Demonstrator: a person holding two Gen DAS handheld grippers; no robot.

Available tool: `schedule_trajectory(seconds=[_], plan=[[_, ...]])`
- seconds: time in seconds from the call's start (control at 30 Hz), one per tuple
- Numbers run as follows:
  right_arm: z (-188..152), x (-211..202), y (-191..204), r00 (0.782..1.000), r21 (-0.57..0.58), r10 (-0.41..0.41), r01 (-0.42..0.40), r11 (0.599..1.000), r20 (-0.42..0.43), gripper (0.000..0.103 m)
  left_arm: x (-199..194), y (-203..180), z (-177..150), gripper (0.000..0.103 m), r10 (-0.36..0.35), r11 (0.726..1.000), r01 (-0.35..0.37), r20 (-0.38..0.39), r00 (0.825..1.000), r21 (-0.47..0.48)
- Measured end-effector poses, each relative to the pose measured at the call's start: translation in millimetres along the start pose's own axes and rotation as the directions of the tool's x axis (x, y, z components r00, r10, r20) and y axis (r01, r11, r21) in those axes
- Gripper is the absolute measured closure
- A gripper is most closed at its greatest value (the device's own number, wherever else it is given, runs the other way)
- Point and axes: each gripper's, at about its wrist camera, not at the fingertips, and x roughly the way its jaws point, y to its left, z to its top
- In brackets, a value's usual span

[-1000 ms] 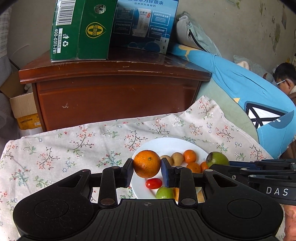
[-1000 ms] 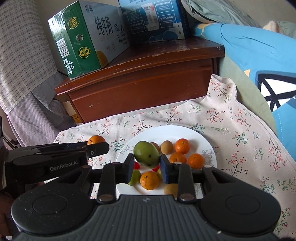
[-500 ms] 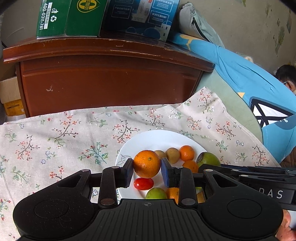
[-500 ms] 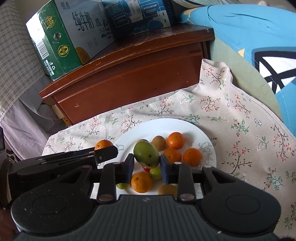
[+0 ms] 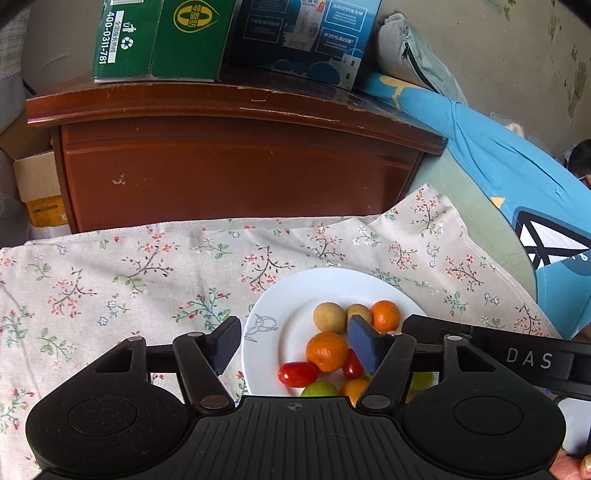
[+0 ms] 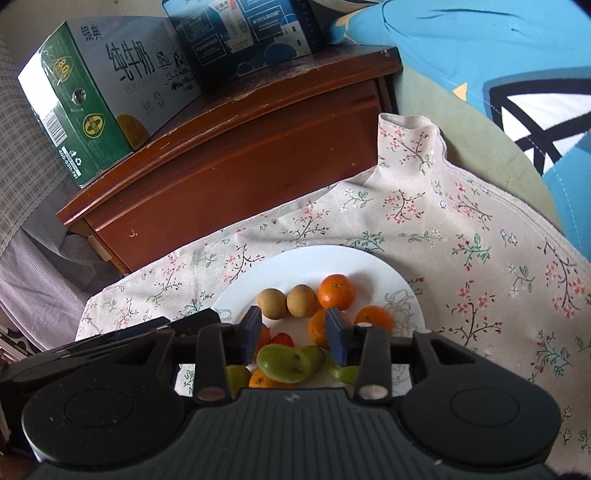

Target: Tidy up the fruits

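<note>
Left gripper (image 5: 293,345) with its jaws opening, pads clear of everything; the orange (image 5: 327,350) sits loose between them on the white plate (image 5: 280,317), nearer the right pad, not pinched; released, then. Right gripper (image 6: 291,332) also opening, its pads standing apart over the green mango (image 6: 283,362), which lies on the near part of the plate (image 6: 303,262) among the other fruit; no pad presses it that I can see.

Around the orange: two cherry tomatoes just near and right of it, the redder one (image 5: 297,373) to its near left; two brown round fruits (image 5: 329,316) on the far side; a small mandarin (image 5: 385,315) far right; a green fruit (image 5: 320,389) at the near rim. In the right wrist view the brown pair (image 6: 272,303) sits far of the jaws, mandarins (image 6: 336,291) to the right.

Beyond, the plate rests on the floral cloth (image 5: 110,280); past that a wooden cabinet (image 5: 236,162) carrying a green carton (image 5: 159,40) and a blue box (image 5: 303,33).

To do this well, I'd judge: let both pairs of jaws open fully before lifting, draw each gripper straight up and back so a pad doesn't nudge the round fruit into rolling; watch the orange, close against that right pad, and the crowded near rim.
</note>
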Motion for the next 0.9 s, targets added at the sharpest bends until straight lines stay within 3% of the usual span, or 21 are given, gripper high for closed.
schedule_trajectory(seconds=[0.2,0.3,0.5,0.9], plan=[[2,-19,2,0.999,0.009,-0.042,0.041,0.999,0.018,0.034,-19,-1,4,0.022,0.057,0.998,-0.057,-0.036,0.998,-0.006],[0,-30,2,0.998,0.004,-0.063,0.063,0.998,0.015,0.031,-30,-4,1,0.014,0.084,0.996,-0.085,-0.058,0.995,-0.006],[-8,-48,2,0.994,0.015,-0.111,0.111,0.994,-0.004,0.020,-42,-13,-7,0.013,0.129,0.992,-0.128,-0.116,0.985,0.022],[-28,-76,13,0.987,-0.003,-0.157,0.157,0.988,-0.043,0.013,-69,-22,-21,0.013,0.176,0.984,-0.169,-0.159,0.971,0.057]])
